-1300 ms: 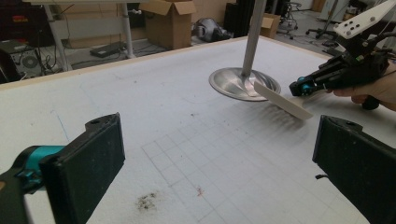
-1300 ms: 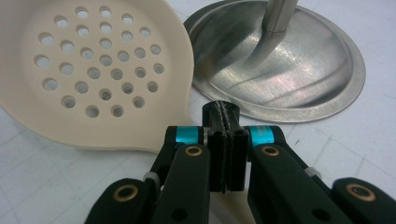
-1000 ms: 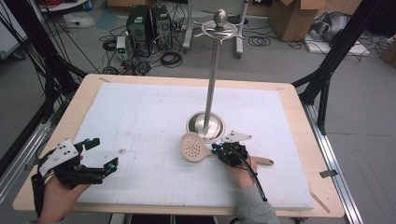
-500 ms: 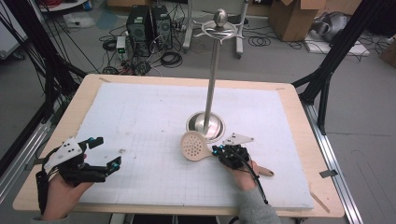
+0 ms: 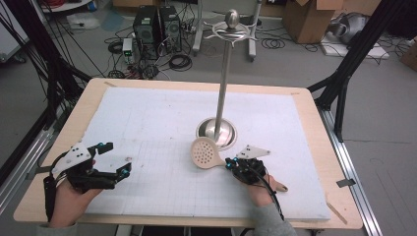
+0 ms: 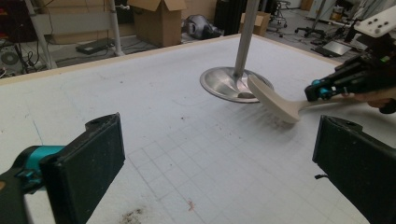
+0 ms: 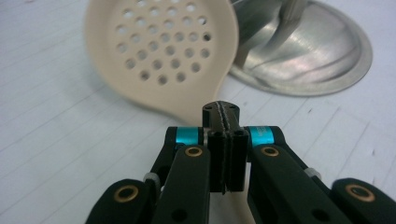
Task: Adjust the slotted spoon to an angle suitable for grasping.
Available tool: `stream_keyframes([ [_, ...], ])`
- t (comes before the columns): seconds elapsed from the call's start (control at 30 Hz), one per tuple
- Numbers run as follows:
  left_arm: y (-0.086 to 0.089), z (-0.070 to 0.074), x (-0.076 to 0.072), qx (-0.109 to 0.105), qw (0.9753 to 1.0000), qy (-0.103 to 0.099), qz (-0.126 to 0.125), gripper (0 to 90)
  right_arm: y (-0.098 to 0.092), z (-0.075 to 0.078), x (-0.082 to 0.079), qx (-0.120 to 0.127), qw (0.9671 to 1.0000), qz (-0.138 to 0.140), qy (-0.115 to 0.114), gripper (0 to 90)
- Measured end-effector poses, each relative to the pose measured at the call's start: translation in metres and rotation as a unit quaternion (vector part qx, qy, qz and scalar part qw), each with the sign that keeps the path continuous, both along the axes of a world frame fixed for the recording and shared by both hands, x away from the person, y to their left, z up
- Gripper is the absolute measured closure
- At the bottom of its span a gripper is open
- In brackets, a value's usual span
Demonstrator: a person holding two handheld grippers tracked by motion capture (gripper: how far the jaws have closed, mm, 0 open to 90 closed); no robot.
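A beige slotted spoon lies on the white mat with its perforated bowl against the round base of a steel hook stand. My right gripper is shut on the spoon's handle just behind the bowl; the handle's tip sticks out past the hand. In the right gripper view my right gripper has its jaws pressed together. My left gripper is open over the mat near the front left with nothing in it. The left gripper view shows my left gripper with its jaws wide apart, and the spoon farther off.
The stand's hooks reach out from its top, high over the mat. The mat covers most of the wooden table. Computers, cables and cardboard boxes are on the floor beyond the far edge.
My left gripper has drifted a little to the right. The right hand has shifted slightly toward the near edge, swinging the spoon's handle tip nearer; the bowl stays by the base.
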State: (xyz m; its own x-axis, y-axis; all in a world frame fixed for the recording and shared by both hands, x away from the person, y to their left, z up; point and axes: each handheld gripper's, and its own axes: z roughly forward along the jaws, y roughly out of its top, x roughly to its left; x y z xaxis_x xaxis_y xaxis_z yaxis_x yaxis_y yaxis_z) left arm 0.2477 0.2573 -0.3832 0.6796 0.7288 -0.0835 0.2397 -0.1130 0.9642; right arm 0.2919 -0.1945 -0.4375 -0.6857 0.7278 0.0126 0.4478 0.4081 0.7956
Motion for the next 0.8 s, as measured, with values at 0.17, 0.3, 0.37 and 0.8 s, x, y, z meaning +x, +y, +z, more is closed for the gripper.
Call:
stream_keyframes([
  [0.17,-0.003,0.000,0.004,-0.003,1.0000,0.000,-0.004,2.6,-0.003,-0.005,-0.010,-0.024,0.9995,-0.005,0.021,90.0],
  [0.3,-0.008,0.000,0.007,-0.002,0.9999,0.001,-0.012,2.7,-0.011,-0.006,-0.016,-0.024,0.9992,-0.017,0.028,90.0],
  [0.37,-0.010,0.000,0.008,-0.002,0.9999,0.002,-0.013,2.7,-0.017,-0.006,-0.018,-0.028,0.9991,-0.021,0.026,90.0],
  [0.8,-0.013,-0.002,0.011,0.000,0.9999,0.006,-0.016,2.7,-0.074,-0.007,-0.016,-0.019,0.9946,-0.097,0.031,90.0],
])
